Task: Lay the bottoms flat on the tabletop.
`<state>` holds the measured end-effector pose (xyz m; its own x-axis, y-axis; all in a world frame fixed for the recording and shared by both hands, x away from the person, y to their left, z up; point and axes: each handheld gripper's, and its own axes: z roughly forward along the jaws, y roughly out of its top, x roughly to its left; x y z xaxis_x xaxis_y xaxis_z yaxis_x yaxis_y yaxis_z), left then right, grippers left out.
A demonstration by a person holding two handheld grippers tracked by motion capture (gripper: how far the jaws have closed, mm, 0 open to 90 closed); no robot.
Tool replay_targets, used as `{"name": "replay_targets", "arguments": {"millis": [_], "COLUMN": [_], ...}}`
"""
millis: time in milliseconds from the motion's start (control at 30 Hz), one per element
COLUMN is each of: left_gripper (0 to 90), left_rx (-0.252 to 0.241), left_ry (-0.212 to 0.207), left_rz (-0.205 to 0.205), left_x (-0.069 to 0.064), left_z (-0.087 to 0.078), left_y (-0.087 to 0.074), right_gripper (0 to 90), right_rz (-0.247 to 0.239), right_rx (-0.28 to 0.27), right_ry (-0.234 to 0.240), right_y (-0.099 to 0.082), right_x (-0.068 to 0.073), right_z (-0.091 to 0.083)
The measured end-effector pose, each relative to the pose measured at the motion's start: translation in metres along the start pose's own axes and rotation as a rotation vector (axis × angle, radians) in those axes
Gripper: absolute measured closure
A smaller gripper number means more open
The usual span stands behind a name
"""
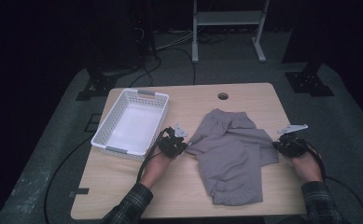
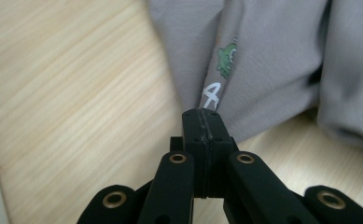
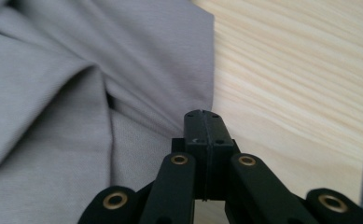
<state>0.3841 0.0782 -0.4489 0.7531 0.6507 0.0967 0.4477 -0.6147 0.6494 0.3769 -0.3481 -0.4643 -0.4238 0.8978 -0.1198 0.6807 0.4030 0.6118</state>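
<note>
Grey sweatpants (image 1: 230, 154) lie folded on the wooden table (image 1: 123, 186), waistband toward the far side. My left gripper (image 1: 184, 147) is at the garment's left edge, and its jaws are shut on the grey fabric (image 2: 244, 60) just below a small green and white print (image 2: 219, 74). My right gripper (image 1: 276, 144) is at the garment's right edge. In the right gripper view its jaws are pressed together at a fold of the cloth (image 3: 123, 93), pinching the fabric edge.
A white plastic basket (image 1: 131, 122), nothing in it, stands at the table's left, just beyond my left hand. A round cable hole (image 1: 223, 96) sits near the far edge. Cables trail off both sides. Bare wood lies in front of the pants.
</note>
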Motion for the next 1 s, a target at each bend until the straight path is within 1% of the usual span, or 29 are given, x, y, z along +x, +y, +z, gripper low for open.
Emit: {"name": "replay_targets", "arguments": {"millis": [33, 67, 100, 133, 167, 200, 233, 267, 367, 400, 433, 467, 500, 533, 567, 600, 633, 667, 700, 733, 767, 800, 867, 900, 933, 967, 1000], "left_gripper": [90.0, 90.0, 90.0, 90.0, 90.0, 90.0, 90.0, 90.0, 90.0, 90.0, 90.0, 90.0, 90.0, 87.4, 84.6, 84.6, 82.2, 77.1, 74.9, 74.0, 74.0, 70.2, 67.7, 66.2, 65.5, 64.8, 64.8], "left_rx": [0.001, 0.024, 0.032, 0.027, 0.027, 0.024, 0.03, 0.016, 0.008, -0.007, -0.007, -0.012, -0.025, -0.053, -0.053, -0.071, -0.086, -0.096, -0.096, -0.111, -0.124, -0.137, -0.152, -0.152, -0.17, -0.17, -0.176], "left_ry": [0.001, 0.046, 0.055, 0.05, 0.05, 0.048, 0.051, 0.037, 0.03, 0.024, 0.024, 0.02, 0.015, 0.004, 0.004, -0.001, -0.002, -0.005, -0.005, -0.005, -0.012, -0.019, -0.022, -0.022, -0.027, -0.027, -0.029], "left_rz": [0.006, 0.034, 0.037, 0.02, 0.02, 0.009, 0.008, -0.002, -0.003, -0.005, -0.005, -0.007, -0.008, -0.008, -0.008, -0.009, -0.009, -0.003, -0.003, 0.003, 0.004, 0.011, 0.02, 0.02, 0.018, 0.018, 0.02], "left_x": [0.0, -0.001, 0.001, 0.003, 0.003, 0.006, 0.007, 0.008, 0.006, 0.004, 0.004, 0.003, 0.002, 0.001, 0.001, -0.001, -0.002, -0.004, -0.004, -0.005, -0.006, -0.007, -0.009, -0.009, -0.009, -0.009, -0.009], "left_z": [0.0, 0.0, 0.0, 0.001, 0.001, 0.001, 0.001, 0.0, 0.0, 0.0, 0.0, 0.0, -0.001, -0.001, -0.001, -0.001, -0.001, -0.001, -0.001, 0.0, 0.002, 0.004, 0.006, 0.006, 0.008, 0.008, 0.01], "left_y": [-0.002, -0.004, -0.007, -0.01, -0.01, -0.012, -0.012, -0.013, -0.012, -0.01, -0.01, -0.01, -0.008, -0.005, -0.005, -0.003, -0.001, 0.004, 0.004, 0.007, 0.01, 0.017, 0.023, 0.023, 0.031, 0.031, 0.034], "right_gripper": [90.0, 90.0, 90.0, 90.0, 90.0, 90.0, 90.0, 90.0, 90.0, 89.0, 89.0, 81.3, 81.3, 73.6, 73.6, 69.9, 68.4, 64.4, 64.4, 61.6, 61.6, 58.2, 57.7, 57.7, 57.1, 57.1, 57.1], "right_rz": [0.007, 0.014, 0.01, 0.003, 0.003, 0.016, 0.018, 0.024, 0.024, 0.022, 0.022, 0.024, 0.024, 0.027, 0.027, 0.034, 0.033, 0.04, 0.04, 0.037, 0.037, 0.029, 0.019, 0.019, 0.007, 0.007, 0.003], "right_rx": [0.001, 0.003, 0.009, 0.015, 0.015, 0.014, 0.008, 0.007, 0.006, 0.0, 0.0, -0.015, -0.015, -0.052, -0.052, -0.065, -0.09, -0.115, -0.115, -0.132, -0.132, -0.134, -0.132, -0.132, -0.131, -0.131, -0.132], "right_ry": [-0.005, -0.009, -0.032, -0.05, -0.05, -0.048, -0.04, -0.038, -0.034, -0.03, -0.03, -0.023, -0.023, -0.017, -0.017, -0.014, -0.012, 0.014, 0.014, 0.035, 0.035, 0.056, 0.069, 0.069, 0.09, 0.09, 0.102], "right_y": [-0.001, -0.002, -0.002, -0.002, -0.002, -0.004, -0.004, -0.005, -0.005, -0.004, -0.004, -0.004, -0.004, -0.002, -0.002, -0.001, 0.001, 0.005, 0.005, 0.009, 0.009, 0.012, 0.015, 0.015, 0.017, 0.017, 0.018], "right_x": [-0.002, -0.004, -0.004, -0.004, -0.004, -0.006, -0.007, -0.008, -0.008, -0.007, -0.007, -0.006, -0.006, -0.005, -0.005, -0.004, -0.003, 0.0, 0.0, 0.003, 0.003, 0.008, 0.014, 0.014, 0.019, 0.019, 0.021], "right_z": [0.0, 0.0, 0.0, 0.0, 0.0, 0.0, -0.001, -0.001, -0.001, -0.001, -0.001, -0.002, -0.002, -0.007, -0.007, -0.009, -0.012, -0.015, -0.015, -0.016, -0.016, -0.014, -0.012, -0.012, -0.01, -0.01, -0.009]}}
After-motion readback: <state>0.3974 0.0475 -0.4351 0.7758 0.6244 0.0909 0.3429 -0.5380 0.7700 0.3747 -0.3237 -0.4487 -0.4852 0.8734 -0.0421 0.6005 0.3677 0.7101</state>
